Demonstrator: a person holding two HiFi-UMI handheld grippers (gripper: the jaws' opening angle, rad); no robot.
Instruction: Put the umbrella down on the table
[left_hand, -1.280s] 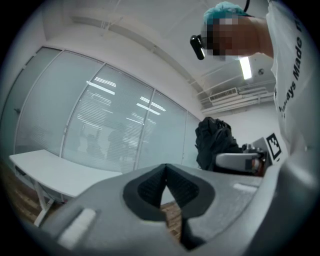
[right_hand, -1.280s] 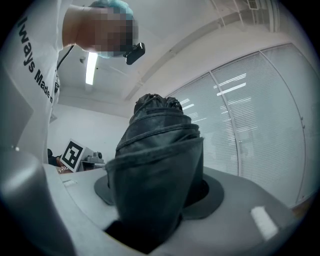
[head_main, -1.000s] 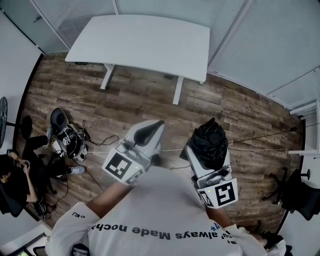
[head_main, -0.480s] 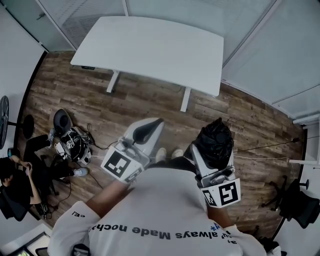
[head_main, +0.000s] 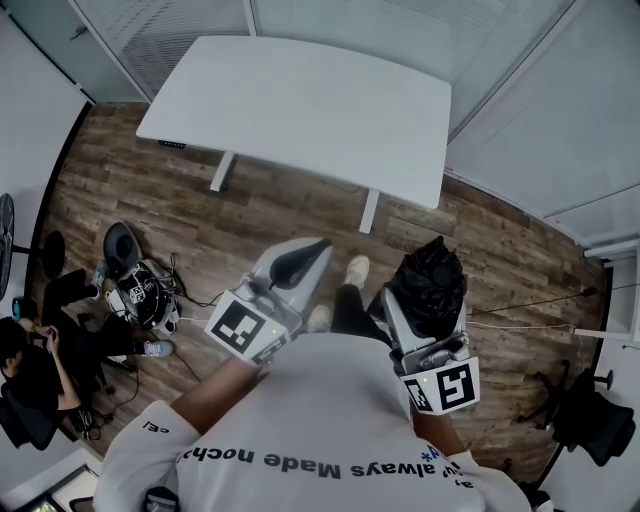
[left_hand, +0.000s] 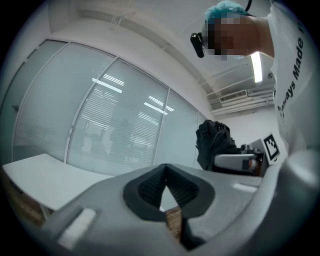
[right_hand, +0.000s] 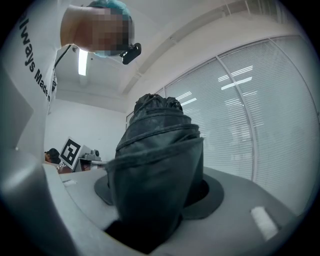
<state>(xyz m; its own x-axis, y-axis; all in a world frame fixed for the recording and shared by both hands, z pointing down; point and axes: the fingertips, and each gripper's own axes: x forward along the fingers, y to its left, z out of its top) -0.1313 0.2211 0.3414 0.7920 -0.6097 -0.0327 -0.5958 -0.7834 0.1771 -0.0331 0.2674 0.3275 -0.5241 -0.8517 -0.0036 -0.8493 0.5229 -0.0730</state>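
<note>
A white table (head_main: 300, 110) stands ahead on the wooden floor, nothing on its top. My right gripper (head_main: 428, 285) is shut on a black folded umbrella (head_main: 432, 278), which sticks up between its jaws; in the right gripper view the umbrella (right_hand: 157, 150) fills the gap of that gripper (right_hand: 160, 205). My left gripper (head_main: 300, 262) hangs beside it, level, its jaws closed tip to tip with nothing in them. The left gripper view shows the same gripper (left_hand: 166, 169), the table top (left_hand: 45, 175) beyond it, and the umbrella (left_hand: 215, 142) to the right. Both grippers are short of the table's near edge.
A seated person (head_main: 25, 365) and a pile of bags and a helmet (head_main: 140, 290) are at the left on the floor. A black office chair (head_main: 590, 420) stands at the right. Glass walls with blinds (head_main: 540, 110) run behind the table. The holder's shoe (head_main: 355, 270) is between grippers and table.
The person has walked toward the table, which now lies closer and more central. Both grippers went forward with the body; the umbrella stays gripped. One foot has stepped ahead.
</note>
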